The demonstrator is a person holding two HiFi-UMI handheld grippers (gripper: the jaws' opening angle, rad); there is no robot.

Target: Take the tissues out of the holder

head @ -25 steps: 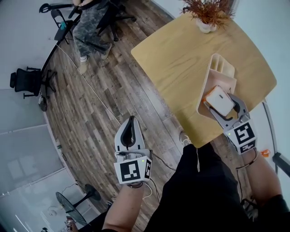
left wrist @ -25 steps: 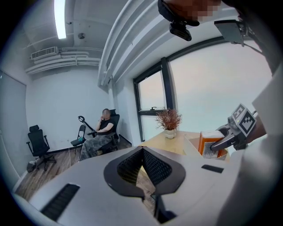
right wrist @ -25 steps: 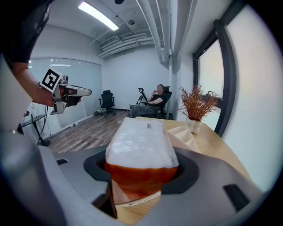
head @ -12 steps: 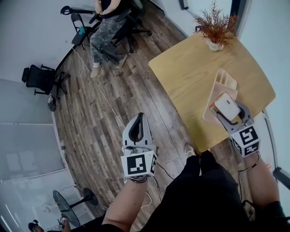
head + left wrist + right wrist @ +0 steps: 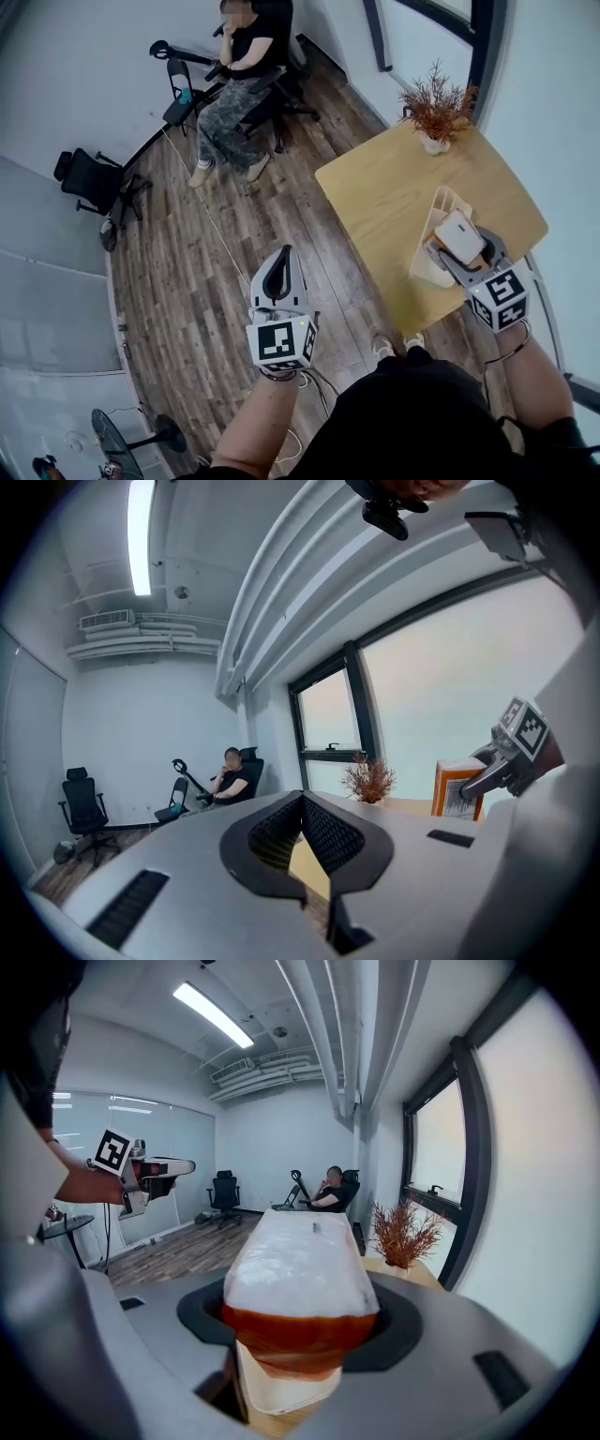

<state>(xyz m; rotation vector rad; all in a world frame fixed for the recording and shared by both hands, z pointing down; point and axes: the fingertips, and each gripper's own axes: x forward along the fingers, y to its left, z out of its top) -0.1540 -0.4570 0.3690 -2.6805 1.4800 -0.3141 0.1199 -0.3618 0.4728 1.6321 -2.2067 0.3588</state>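
A white tissue pack (image 5: 459, 234) with an orange end sits between the jaws of my right gripper (image 5: 461, 247), which is shut on it. The pack is just over the cream holder (image 5: 439, 204) on the wooden table (image 5: 375, 187). In the right gripper view the pack (image 5: 300, 1274) fills the jaws and the holder's (image 5: 281, 1399) rim shows beneath it. I cannot tell whether the two still touch. My left gripper (image 5: 278, 255) hangs over the floor left of the table, shut and empty; the left gripper view shows its tips (image 5: 303, 804) meeting.
A potted dry plant (image 5: 436, 114) stands at the table's far corner. A person (image 5: 239, 84) sits on a chair at the back of the room, with office chairs (image 5: 89, 178) along the left wall. My legs are near the table's front edge.
The head view has lifted and now shows more of the room. My right gripper still grips the pack over the holder. The left gripper stays shut over the floor.
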